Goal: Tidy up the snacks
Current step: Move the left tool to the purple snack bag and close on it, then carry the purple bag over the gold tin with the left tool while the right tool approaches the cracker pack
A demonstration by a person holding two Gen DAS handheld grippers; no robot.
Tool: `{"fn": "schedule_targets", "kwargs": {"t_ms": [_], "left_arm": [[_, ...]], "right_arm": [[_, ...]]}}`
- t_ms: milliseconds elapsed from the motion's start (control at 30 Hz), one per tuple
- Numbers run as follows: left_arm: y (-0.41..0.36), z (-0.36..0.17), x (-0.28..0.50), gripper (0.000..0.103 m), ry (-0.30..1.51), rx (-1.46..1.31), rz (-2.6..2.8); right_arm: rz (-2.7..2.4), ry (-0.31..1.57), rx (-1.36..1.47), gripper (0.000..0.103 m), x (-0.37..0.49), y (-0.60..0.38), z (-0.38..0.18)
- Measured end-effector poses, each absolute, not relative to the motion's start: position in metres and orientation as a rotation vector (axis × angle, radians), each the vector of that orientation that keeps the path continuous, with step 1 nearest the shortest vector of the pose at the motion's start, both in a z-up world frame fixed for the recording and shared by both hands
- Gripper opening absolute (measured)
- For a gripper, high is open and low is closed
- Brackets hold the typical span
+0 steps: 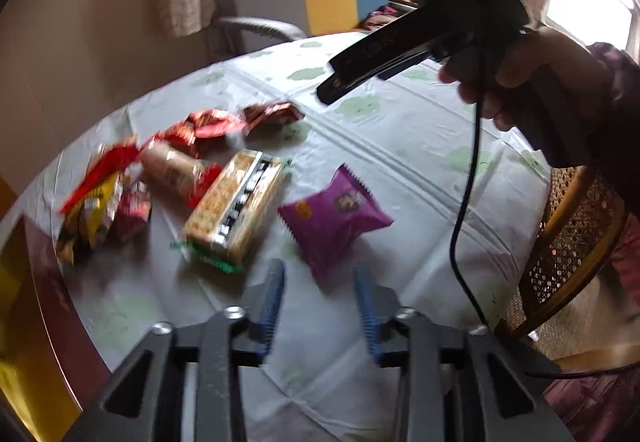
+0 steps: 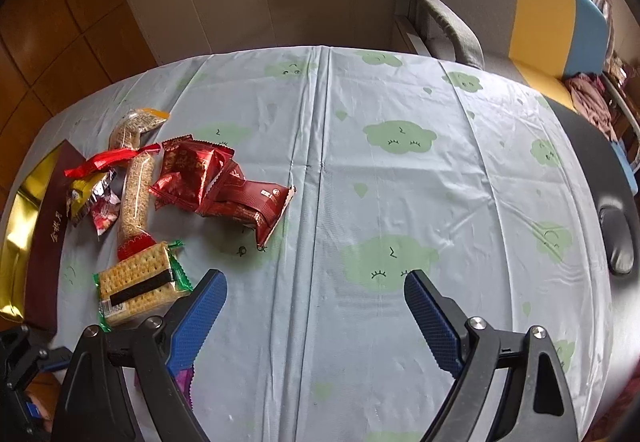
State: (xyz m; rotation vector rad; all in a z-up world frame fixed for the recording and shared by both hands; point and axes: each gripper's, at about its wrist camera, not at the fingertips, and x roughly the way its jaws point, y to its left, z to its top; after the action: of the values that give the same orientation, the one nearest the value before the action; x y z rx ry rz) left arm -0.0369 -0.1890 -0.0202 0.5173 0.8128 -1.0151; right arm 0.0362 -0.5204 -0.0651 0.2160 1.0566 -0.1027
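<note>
Snacks lie on the table's pale blue tablecloth point(image 2: 360, 182). In the left wrist view a purple packet point(image 1: 334, 218) sits just ahead of my left gripper point(image 1: 320, 278), whose blue pads stand apart and touch nothing. Left of it are a cracker pack point(image 1: 236, 206), a long sesame stick point(image 1: 172, 170), red packets point(image 1: 212, 122) and a yellow packet point(image 1: 92, 210). My right gripper point(image 2: 314, 282) is wide open over bare cloth, with the cracker pack point(image 2: 138, 282) at its left and the red packets point(image 2: 224, 186) beyond. A hand holds it at the upper right of the left wrist view.
A maroon and gold box point(image 2: 44, 226) lies at the table's left edge. A grey, yellow and blue sofa point(image 2: 540, 22) stands behind the table. A wicker chair point(image 1: 576, 242) is at the right, and a black cable point(image 1: 464, 222) hangs from the right gripper.
</note>
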Motion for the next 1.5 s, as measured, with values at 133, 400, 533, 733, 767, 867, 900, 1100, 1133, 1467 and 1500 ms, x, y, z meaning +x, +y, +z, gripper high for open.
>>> {"fn": "schedule_targets", "kwargs": {"t_ms": [133,400,533,733,767,867,900,1100,1133,1467,1500], "left_arm": [[-0.217,-0.013,-0.045,0.068,0.642,0.734,-1.080],[-0.254,-0.041,-0.026,0.067,0.677,0.932,-1.168],[-0.267,-0.044,-0.018,0.065,0.733,0.865,-1.209],[-0.270,-0.049,-0.019,0.051,0.810,0.763,-1.228],[-0.266,-0.049,-0.018,0.051,0.818,0.737,-1.216],[-0.247,-0.047,-0.017,0.050,0.856,0.621,-1.171],[-0.239,-0.046,-0.018,0.050,0.874,0.578,-1.154],[-0.192,-0.032,-0.029,0.050,0.894,0.409,-1.075],[-0.184,-0.030,-0.032,0.050,0.893,0.394,-1.066],[-0.119,-0.006,-0.039,0.050,0.862,0.272,-0.980],[-0.114,-0.003,-0.038,0.050,0.857,0.257,-0.972]], "right_arm": [[-0.103,1.046,0.232,0.092,0.034,-0.522,-0.062],[-0.123,1.015,0.277,0.092,0.036,-0.539,-0.054],[-0.126,1.004,0.297,0.092,0.035,-0.543,-0.052],[-0.124,1.002,0.277,0.092,0.034,-0.540,-0.051],[-0.124,1.004,0.272,0.092,0.035,-0.539,-0.051],[-0.117,1.010,0.251,0.092,0.034,-0.535,-0.053],[-0.110,1.014,0.242,0.092,0.034,-0.533,-0.053],[0.003,1.053,0.208,0.092,0.037,-0.506,-0.060],[0.039,1.053,0.210,0.092,0.037,-0.500,-0.059],[0.188,1.131,0.151,0.092,0.100,-0.418,-0.070],[0.186,1.148,0.154,0.092,0.107,-0.415,-0.076]]}}
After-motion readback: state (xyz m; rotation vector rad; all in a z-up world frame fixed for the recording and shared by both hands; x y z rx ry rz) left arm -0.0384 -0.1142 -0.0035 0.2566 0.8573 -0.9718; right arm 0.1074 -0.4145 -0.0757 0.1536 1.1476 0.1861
